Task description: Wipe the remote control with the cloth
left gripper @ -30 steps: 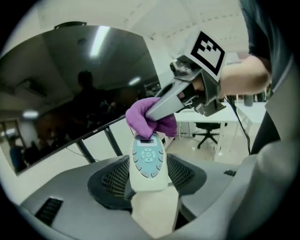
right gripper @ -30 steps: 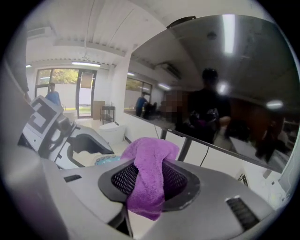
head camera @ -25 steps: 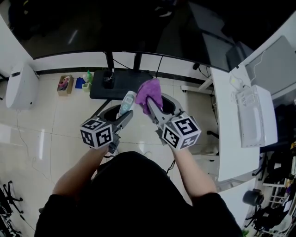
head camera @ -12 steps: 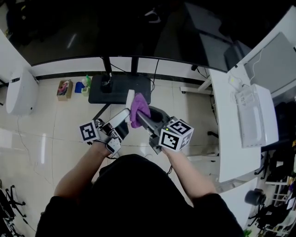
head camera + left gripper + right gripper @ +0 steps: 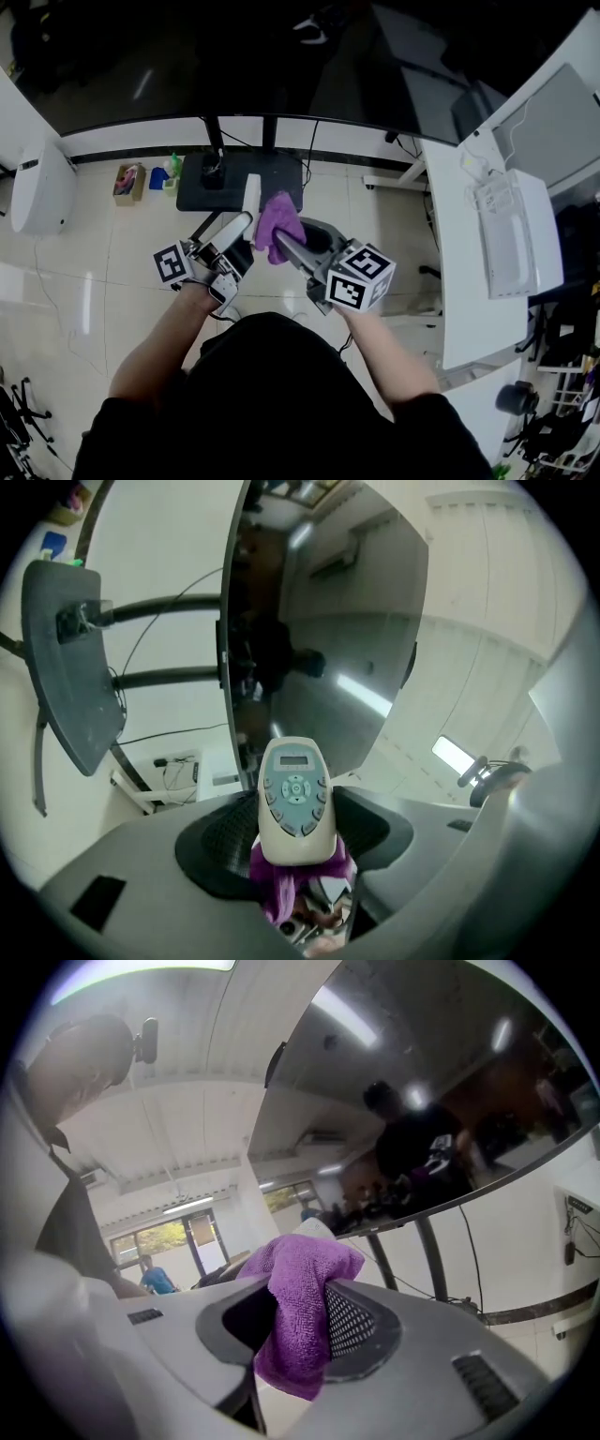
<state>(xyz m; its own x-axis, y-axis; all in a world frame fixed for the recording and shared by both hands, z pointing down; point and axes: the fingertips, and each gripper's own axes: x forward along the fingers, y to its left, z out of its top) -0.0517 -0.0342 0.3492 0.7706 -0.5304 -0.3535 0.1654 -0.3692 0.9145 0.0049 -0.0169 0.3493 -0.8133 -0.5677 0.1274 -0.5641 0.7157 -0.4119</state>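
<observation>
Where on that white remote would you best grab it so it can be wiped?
I'd grip the remote by its plain lower end, across the long edges, coming from below as the left gripper does. It is slim and juts out beyond the jaws, so buttons and screen stay clear for the cloth.

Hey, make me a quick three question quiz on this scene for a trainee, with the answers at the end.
1. True or false: the left gripper is empty.
2. The cloth is held by: A the left gripper, B the right gripper, C neither.
3. What colour is the cloth?
Key: 1 false, it is shut on the remote control; 2 B; 3 purple.
</observation>
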